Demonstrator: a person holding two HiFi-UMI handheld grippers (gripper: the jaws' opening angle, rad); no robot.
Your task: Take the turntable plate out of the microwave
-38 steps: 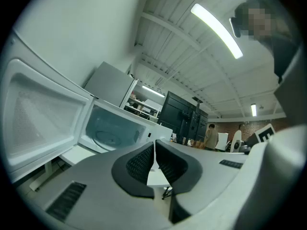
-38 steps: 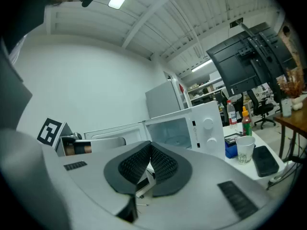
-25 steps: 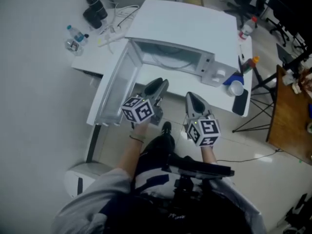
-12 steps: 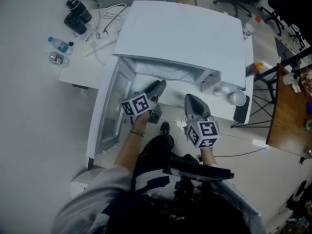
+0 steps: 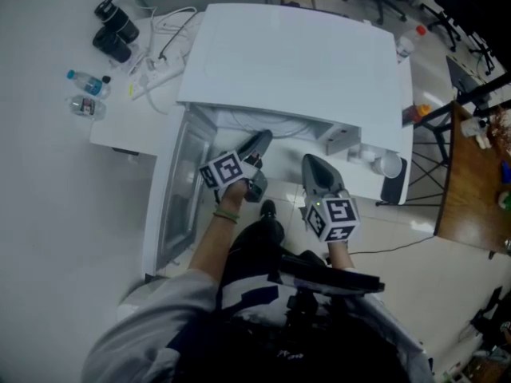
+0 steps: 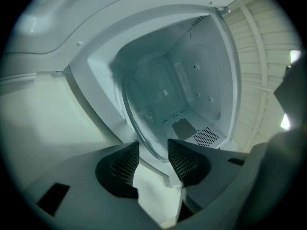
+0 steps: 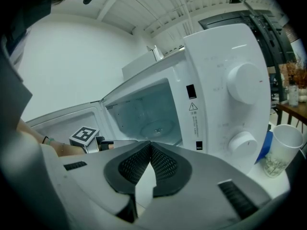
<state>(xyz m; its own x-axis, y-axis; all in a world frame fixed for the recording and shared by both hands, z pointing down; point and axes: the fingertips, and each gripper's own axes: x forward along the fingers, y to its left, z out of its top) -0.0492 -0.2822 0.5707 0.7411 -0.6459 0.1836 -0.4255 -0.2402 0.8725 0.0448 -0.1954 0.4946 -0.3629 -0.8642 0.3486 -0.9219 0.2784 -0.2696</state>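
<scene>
Now my left tongs point(image 6: 153, 152), just opened wide and empty, sit at the rim of the plate point(image 6: 144, 111) in the microwave point(image 5: 295, 54), right tongs point(image 7: 150, 152) shut on nothing; next I must pinch that rim.

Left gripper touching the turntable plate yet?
Cannot tell. Left gripper view: the left gripper, jaws just opened wider, frames the turntable plate rim, but neither gap nor pad contact shows plainly.

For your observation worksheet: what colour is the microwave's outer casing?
White. The microwave casing shows best in the right gripper view.
</scene>
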